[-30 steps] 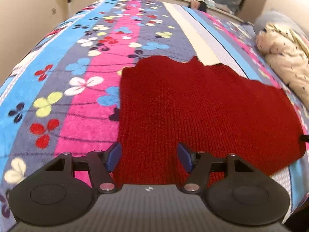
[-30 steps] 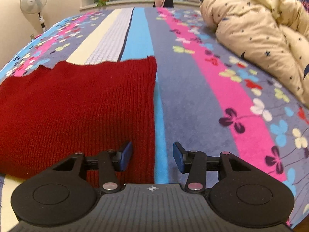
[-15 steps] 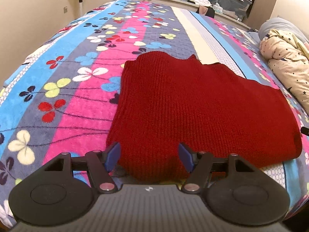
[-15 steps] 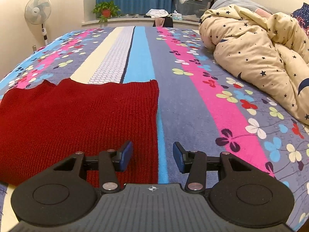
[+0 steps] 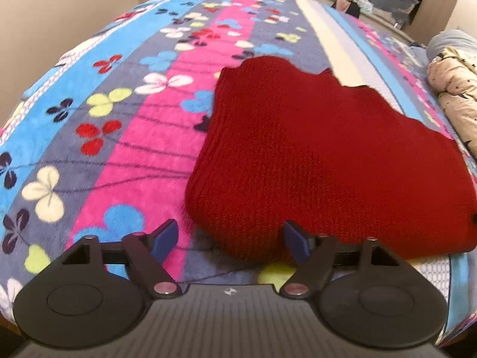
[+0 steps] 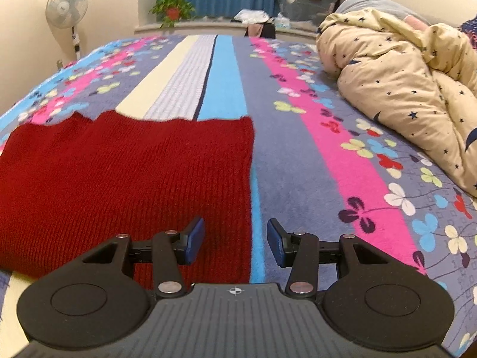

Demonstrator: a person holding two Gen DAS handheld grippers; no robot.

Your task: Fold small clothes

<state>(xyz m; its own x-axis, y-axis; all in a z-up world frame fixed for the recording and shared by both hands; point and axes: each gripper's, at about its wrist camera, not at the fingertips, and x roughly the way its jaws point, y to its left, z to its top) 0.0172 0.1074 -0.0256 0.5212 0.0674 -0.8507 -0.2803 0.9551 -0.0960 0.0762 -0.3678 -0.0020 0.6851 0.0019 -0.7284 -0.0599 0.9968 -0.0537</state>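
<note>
Our left gripper (image 5: 228,237) hovers wide open and empty at the red sweater's (image 5: 322,155) near corner. It lies partly folded on the floral blanket (image 6: 286,155). Our right gripper (image 6: 235,238), likewise open and empty, straddles its edge; more folds likely remain.

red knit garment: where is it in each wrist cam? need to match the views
Left wrist: the red knit garment fills centre to right, its near-left corner between the open fingers of the left gripper.
Right wrist: it fills the left half, its right edge between the open fingers of the right gripper.
Shared landmark: the cream stripe on the bedspread beyond the garment.
</note>
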